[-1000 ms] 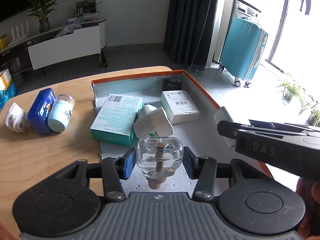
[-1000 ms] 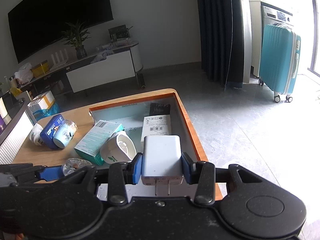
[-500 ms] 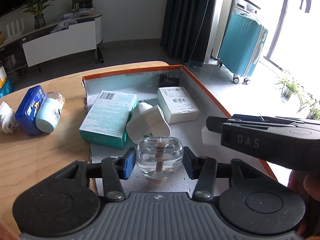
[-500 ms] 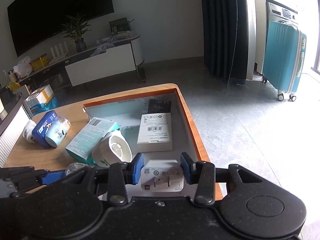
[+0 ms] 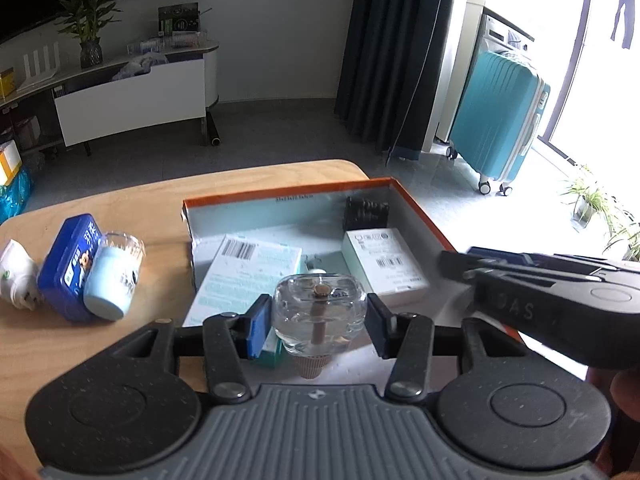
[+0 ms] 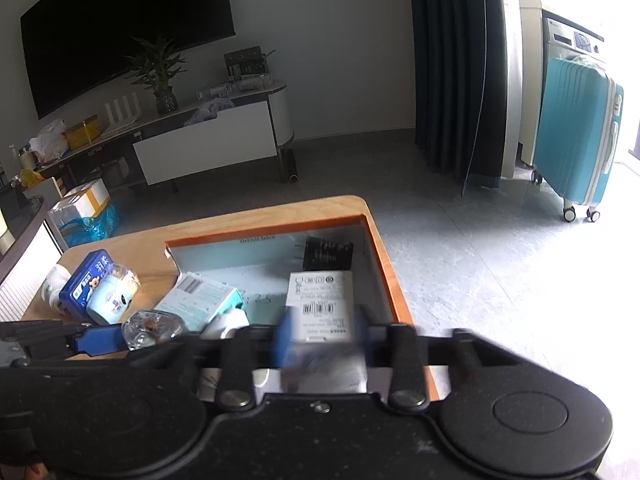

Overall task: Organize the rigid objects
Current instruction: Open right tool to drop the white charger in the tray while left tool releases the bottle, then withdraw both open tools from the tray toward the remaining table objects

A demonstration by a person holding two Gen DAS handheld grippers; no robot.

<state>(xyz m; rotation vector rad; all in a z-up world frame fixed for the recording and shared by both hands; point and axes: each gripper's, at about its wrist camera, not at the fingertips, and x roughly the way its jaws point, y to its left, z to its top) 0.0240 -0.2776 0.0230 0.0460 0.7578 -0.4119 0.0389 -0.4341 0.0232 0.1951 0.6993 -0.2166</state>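
Left gripper [image 5: 316, 320] clamped on glass bottle [image 5: 319, 312] at lower centre above orange-rimmed box [image 5: 420, 212], right gripper [image 6: 320, 340] blurred but shut and empty, risking knocking the white carton [image 6: 322, 300] or dropping glass onto crowded contents.

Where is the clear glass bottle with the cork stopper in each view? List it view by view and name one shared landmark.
Left wrist view: the clear glass bottle with the cork stopper sits low centre, gripped in the left claw.
Right wrist view: same bottle at lower left, beside a blue pad.
Shared landmark: the orange-rimmed shallow cardboard box on the table.
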